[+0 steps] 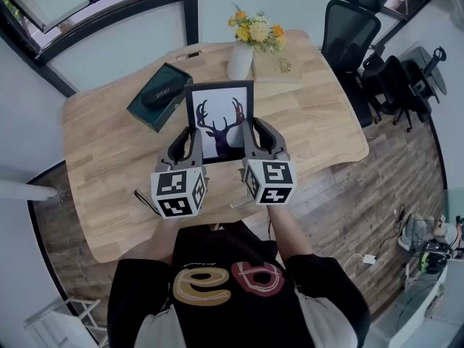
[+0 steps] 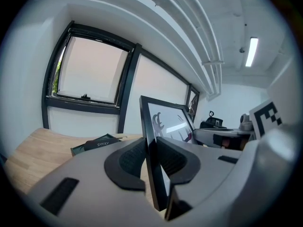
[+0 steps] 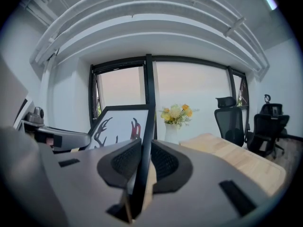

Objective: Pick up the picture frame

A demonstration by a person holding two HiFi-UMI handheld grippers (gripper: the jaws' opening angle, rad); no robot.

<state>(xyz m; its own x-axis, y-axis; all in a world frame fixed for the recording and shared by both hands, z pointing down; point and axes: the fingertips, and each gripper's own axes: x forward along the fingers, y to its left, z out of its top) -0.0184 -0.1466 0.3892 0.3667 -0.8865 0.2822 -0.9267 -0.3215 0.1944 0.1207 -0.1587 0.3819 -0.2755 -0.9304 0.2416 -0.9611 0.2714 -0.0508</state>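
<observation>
Since picture frame [image 1: 220, 118] is wide and flat, grip split: left hand-held gripper [image 1: 193, 135] pinches left edge, right hand-held gripper [image 1: 253, 130] pinches right edge; picture frame apparently held above tabletop [image 1: 109, 158], tilted, balanced.

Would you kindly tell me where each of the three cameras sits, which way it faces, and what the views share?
Head view: on the person's head, looking steeply down at the wooden table; the torso, left gripper and right gripper show.
Left gripper view: on the left gripper, looking along jaws clamped on the picture frame, towards the windows.
Right gripper view: on the right gripper, jaws on the frame's other edge, towards the flower vase.
Shared: all three show the frame.
</observation>
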